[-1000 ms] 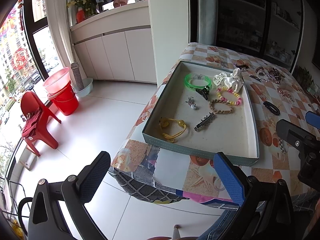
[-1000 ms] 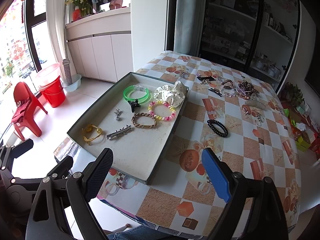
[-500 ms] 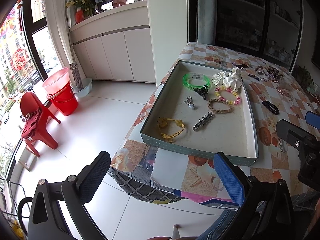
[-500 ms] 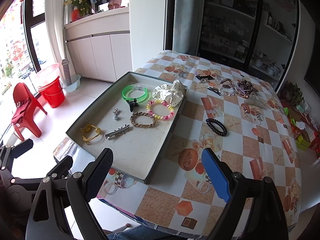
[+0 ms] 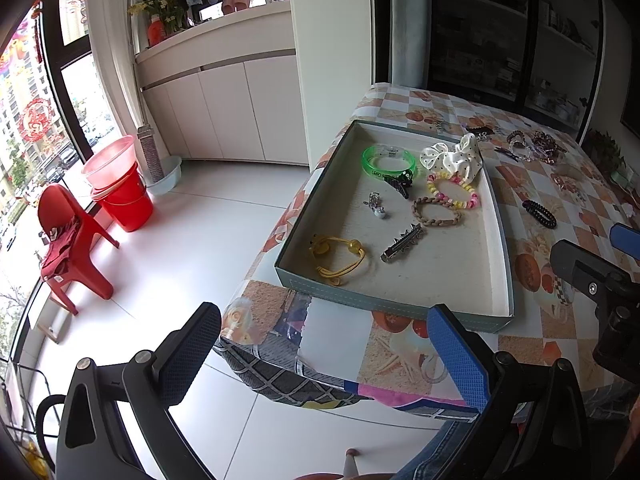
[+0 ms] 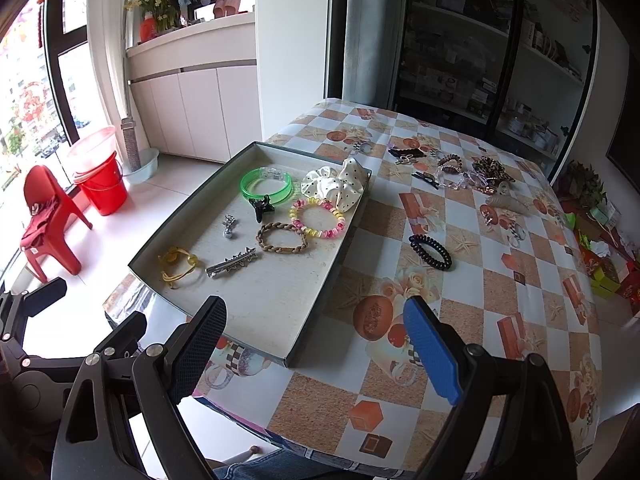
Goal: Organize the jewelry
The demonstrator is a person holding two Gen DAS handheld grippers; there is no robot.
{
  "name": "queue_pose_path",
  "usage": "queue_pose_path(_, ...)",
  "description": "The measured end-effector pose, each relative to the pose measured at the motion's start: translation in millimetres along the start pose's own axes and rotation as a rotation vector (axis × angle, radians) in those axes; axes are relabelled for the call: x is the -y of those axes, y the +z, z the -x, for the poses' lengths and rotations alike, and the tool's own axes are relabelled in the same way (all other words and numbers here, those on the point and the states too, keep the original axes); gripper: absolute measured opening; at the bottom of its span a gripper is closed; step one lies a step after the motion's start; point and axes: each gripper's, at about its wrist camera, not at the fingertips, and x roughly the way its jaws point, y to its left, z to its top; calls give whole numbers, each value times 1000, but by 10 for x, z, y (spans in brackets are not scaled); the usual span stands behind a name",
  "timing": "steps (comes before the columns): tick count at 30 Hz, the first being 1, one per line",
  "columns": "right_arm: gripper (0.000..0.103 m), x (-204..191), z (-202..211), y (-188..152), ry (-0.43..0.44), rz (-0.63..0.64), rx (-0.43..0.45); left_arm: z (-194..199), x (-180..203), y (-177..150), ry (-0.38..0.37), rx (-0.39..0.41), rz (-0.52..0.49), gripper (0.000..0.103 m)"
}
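A shallow grey tray [image 6: 320, 304] [image 5: 392, 304] lies at the table's near left corner. In it are a green bangle [image 6: 266, 185], a white dotted scrunchie [image 6: 334, 186], a pink-yellow bead bracelet [image 6: 317, 218], a brown braided bracelet [image 6: 282, 238], a silver spiked clip [image 6: 232, 263] and a yellow hair tie [image 6: 178, 266]. A black coil hair tie [image 6: 430, 252] [image 5: 539, 213] lies on the cloth right of the tray. More jewelry [image 6: 460, 170] is heaped at the far side. My left gripper [image 5: 324, 354] and right gripper [image 6: 316, 346] are open and empty, held off the table's near edge.
The table [image 6: 500, 320] has a checkered orange cloth. Left of it on the white floor are a red chair [image 5: 68, 248] and red buckets [image 5: 120, 192]. Small boxes [image 6: 608, 264] lie at the table's right edge. Dark shelves stand behind.
Both views drift slightly; the tray and table shift a little left in the left wrist view. No item has moved and both grippers stay open.
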Motion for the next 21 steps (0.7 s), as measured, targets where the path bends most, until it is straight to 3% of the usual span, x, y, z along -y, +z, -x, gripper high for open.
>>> queue_pose_path(21, 92, 2, -6, 12, 2, 0, -2, -9, 8, 7, 1, -1, -4, 103)
